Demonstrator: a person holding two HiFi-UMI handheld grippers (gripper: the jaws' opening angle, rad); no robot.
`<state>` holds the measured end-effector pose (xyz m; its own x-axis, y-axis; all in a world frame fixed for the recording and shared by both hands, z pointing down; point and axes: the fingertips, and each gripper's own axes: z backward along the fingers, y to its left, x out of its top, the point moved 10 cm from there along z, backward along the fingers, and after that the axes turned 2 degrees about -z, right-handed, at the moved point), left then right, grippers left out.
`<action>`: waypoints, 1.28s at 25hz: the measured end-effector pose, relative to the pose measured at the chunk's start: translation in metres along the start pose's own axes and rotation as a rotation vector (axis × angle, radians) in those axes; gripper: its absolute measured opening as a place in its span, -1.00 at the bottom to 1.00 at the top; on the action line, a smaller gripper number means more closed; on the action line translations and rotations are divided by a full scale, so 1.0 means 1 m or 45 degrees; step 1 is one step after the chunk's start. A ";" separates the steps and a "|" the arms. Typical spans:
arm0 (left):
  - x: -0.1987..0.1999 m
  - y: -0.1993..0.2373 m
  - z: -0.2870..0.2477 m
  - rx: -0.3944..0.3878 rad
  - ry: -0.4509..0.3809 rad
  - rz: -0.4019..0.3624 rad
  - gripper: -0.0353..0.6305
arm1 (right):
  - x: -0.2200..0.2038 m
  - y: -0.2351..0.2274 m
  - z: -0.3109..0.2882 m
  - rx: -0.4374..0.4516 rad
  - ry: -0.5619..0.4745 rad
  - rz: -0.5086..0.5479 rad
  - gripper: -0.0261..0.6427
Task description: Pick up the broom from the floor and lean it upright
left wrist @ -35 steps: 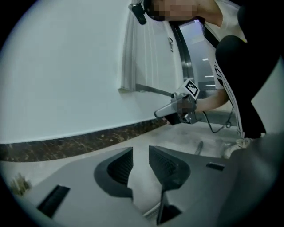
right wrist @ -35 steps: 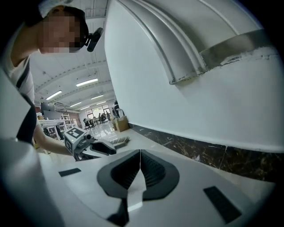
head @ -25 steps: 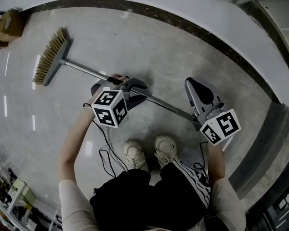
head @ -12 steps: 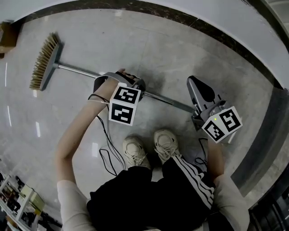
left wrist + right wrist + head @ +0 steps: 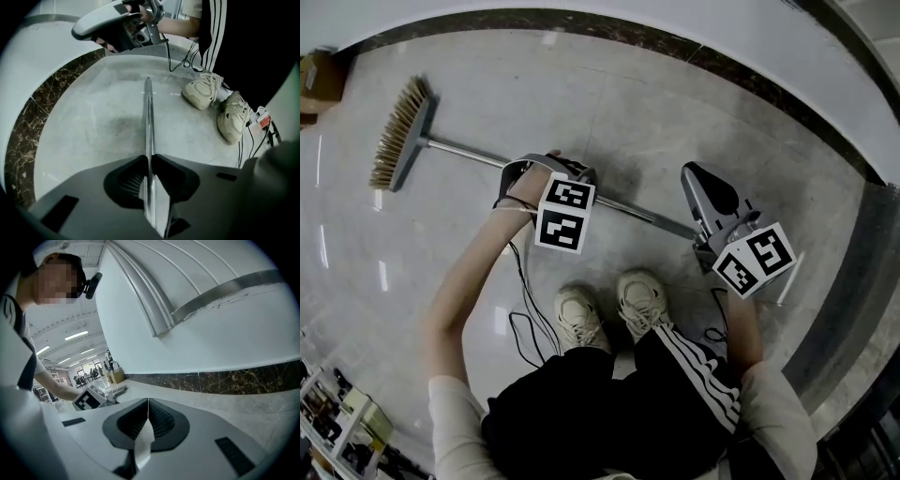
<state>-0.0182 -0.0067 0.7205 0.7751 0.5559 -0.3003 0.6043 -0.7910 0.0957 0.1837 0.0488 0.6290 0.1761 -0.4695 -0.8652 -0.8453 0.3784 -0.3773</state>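
Observation:
The broom lies flat on the grey floor, its straw brush head [image 5: 398, 136] at the far left. Its metal handle [image 5: 469, 150] runs right toward my feet. My left gripper [image 5: 572, 178] points steeply down over the middle of the handle. In the left gripper view its jaws have just been closing, and the left gripper [image 5: 150, 157] now pinches the shiny handle [image 5: 148, 117] between its pads. My right gripper [image 5: 701, 183] hovers over the handle's near end, tilted slightly down toward the wall. The right gripper [image 5: 148, 401] is shut with nothing between its pads.
A white wall with a dark marble skirting [image 5: 750, 80] curves round the back and right. A cardboard box [image 5: 319, 70] sits at the far left. My shoes [image 5: 581, 319] and black cables [image 5: 525, 323] lie just behind the handle. Shelves [image 5: 337, 412] show at bottom left.
The left gripper tipped downward and sank onto the handle, its marker cube turning toward me, and its jaws closed round the handle. The right gripper shifted slightly.

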 end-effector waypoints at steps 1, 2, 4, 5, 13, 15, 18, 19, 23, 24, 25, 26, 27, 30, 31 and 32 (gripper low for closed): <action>0.000 -0.001 0.001 0.013 -0.007 0.007 -0.54 | 0.006 0.001 0.005 -0.004 -0.014 0.005 -0.88; 0.000 -0.001 0.003 0.033 -0.010 0.011 -0.54 | 0.014 0.002 0.011 -0.009 -0.032 0.015 -0.88; 0.003 0.003 0.014 0.089 -0.032 0.029 -0.54 | 0.032 0.002 0.025 -0.023 -0.073 0.040 -0.88; 0.004 0.007 0.024 0.124 -0.054 0.044 -0.54 | 0.041 0.002 0.032 -0.028 -0.091 0.050 -0.88; 0.007 0.046 0.156 0.439 -0.176 0.151 -0.54 | 0.105 0.001 0.063 -0.030 -0.201 0.167 -0.89; 0.004 0.048 0.185 0.469 -0.190 0.166 -0.54 | 0.128 0.008 0.066 0.035 -0.254 0.183 -0.89; -0.008 0.057 0.229 0.514 -0.228 0.191 -0.54 | 0.179 0.024 0.065 0.115 -0.300 0.320 -0.89; -0.014 0.062 0.244 0.539 -0.258 0.208 -0.54 | 0.195 0.027 0.061 0.113 -0.312 0.364 -0.88; -0.032 0.073 0.292 0.590 -0.346 0.283 -0.54 | 0.247 0.046 0.038 0.122 -0.340 0.366 -0.88; -0.036 0.073 0.303 0.588 -0.350 0.298 -0.54 | 0.260 0.054 0.034 0.134 -0.347 0.365 -0.88; -0.039 0.073 0.316 0.592 -0.352 0.311 -0.54 | 0.275 0.062 0.030 0.146 -0.360 0.376 -0.89; -0.043 0.073 0.330 0.607 -0.359 0.324 -0.55 | 0.291 0.069 0.028 0.158 -0.378 0.394 -0.88; -0.047 0.072 0.345 0.631 -0.375 0.340 -0.55 | 0.306 0.076 0.026 0.170 -0.397 0.411 -0.89; -0.061 0.061 0.388 0.736 -0.471 0.415 -0.55 | 0.342 0.094 0.028 0.195 -0.443 0.418 -0.88; -0.066 0.056 0.401 0.780 -0.509 0.450 -0.55 | 0.350 0.098 0.030 0.198 -0.455 0.412 -0.89; -0.072 0.051 0.413 0.826 -0.546 0.488 -0.55 | 0.356 0.102 0.033 0.200 -0.466 0.407 -0.89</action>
<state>-0.1189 -0.1928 0.3550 0.6883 0.1800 -0.7027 -0.0104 -0.9662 -0.2577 0.1763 -0.0536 0.2713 0.1101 -0.0108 -0.9939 -0.8046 0.5860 -0.0955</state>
